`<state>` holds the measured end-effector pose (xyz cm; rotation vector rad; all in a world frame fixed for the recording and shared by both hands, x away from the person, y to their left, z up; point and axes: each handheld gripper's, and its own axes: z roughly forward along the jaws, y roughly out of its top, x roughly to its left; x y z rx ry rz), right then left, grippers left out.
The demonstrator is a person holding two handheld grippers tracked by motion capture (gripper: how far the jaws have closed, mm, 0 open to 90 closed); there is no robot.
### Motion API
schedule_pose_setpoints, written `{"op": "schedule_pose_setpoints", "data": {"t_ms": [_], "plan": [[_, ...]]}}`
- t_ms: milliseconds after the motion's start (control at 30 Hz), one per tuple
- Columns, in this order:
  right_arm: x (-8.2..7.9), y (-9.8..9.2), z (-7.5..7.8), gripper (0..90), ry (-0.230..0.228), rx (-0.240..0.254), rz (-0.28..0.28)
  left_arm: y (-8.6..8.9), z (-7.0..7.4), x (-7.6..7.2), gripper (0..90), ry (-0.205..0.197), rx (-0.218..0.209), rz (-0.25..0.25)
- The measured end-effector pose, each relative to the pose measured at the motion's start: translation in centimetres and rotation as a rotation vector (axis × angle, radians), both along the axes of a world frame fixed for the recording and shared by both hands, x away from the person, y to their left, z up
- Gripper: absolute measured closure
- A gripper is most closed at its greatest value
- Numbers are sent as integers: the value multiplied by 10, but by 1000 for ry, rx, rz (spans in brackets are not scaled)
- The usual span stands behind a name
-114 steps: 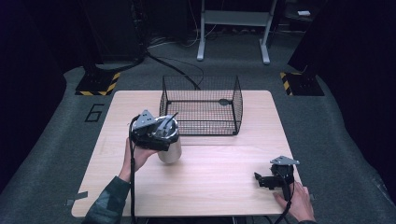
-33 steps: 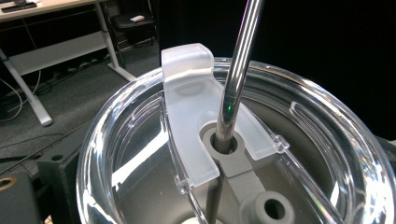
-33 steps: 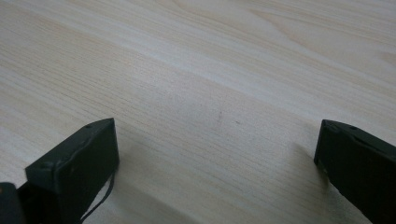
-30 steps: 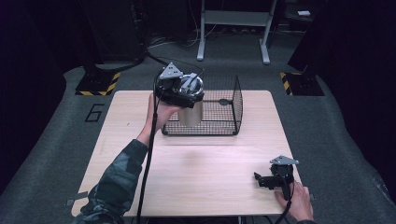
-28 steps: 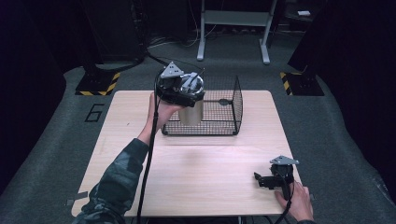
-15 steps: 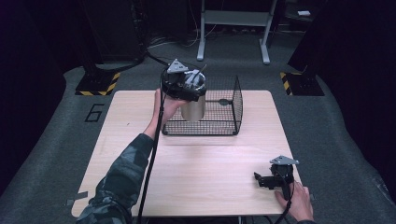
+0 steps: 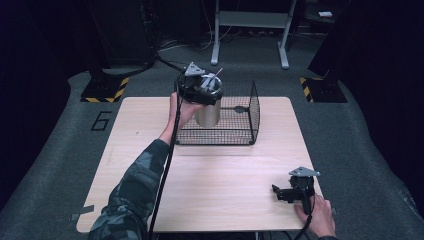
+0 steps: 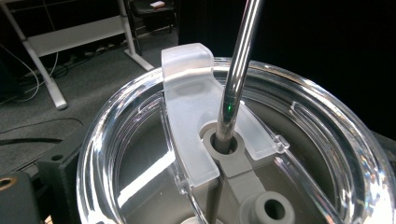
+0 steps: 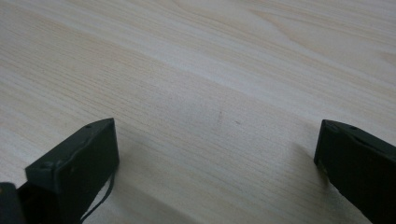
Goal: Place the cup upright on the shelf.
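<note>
A steel tumbler [image 7: 207, 114] with a clear lid [image 8: 233, 154] and a metal straw [image 8: 238, 60] hangs at the left end of the black wire basket [image 7: 254, 107]. My left gripper [image 7: 200, 87] is shut on the tumbler's rim from above. Whether the tumbler's base touches the basket floor I cannot tell. My right gripper [image 7: 282, 194] rests on the wooden table [image 7: 220, 180] near the front right corner. In the right gripper view the right gripper [image 9: 215, 158] is open, with bare wood between its black fingers [image 9: 74, 172].
The basket stands at the table's back middle, with its open top facing up. Beyond the table are a dark floor, yellow-black striped stand feet [image 7: 102, 90] and a white desk frame [image 7: 250, 30]. A cable runs from the left gripper along the person's sleeve [image 7: 140, 185].
The left gripper lifted the tumbler from the table's left middle and carried it back to the basket, drifting slightly right in the last second. The right gripper stayed still.
</note>
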<state>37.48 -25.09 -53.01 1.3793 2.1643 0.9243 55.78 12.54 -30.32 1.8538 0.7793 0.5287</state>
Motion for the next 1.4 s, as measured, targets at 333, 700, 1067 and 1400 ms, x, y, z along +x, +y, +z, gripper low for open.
{"op": "schedule_pose_setpoints", "data": {"t_ms": [333, 700, 1067, 1400], "plan": [[0, 0, 0, 0, -3, -3, 4, -2, -8, 14, 38, 7, -5, 34], [0, 0, 0, 0, -4, -3, 3, -6, -15, 23, 38, 13, 13, 46], [0, -1, 0, 0, 0, -4, 7, -12, -28, 31, 38, 37, 27, 56], [0, -1, 0, 0, -3, -4, 7, -13, -42, 40, 38, 68, 32, 70]]}}
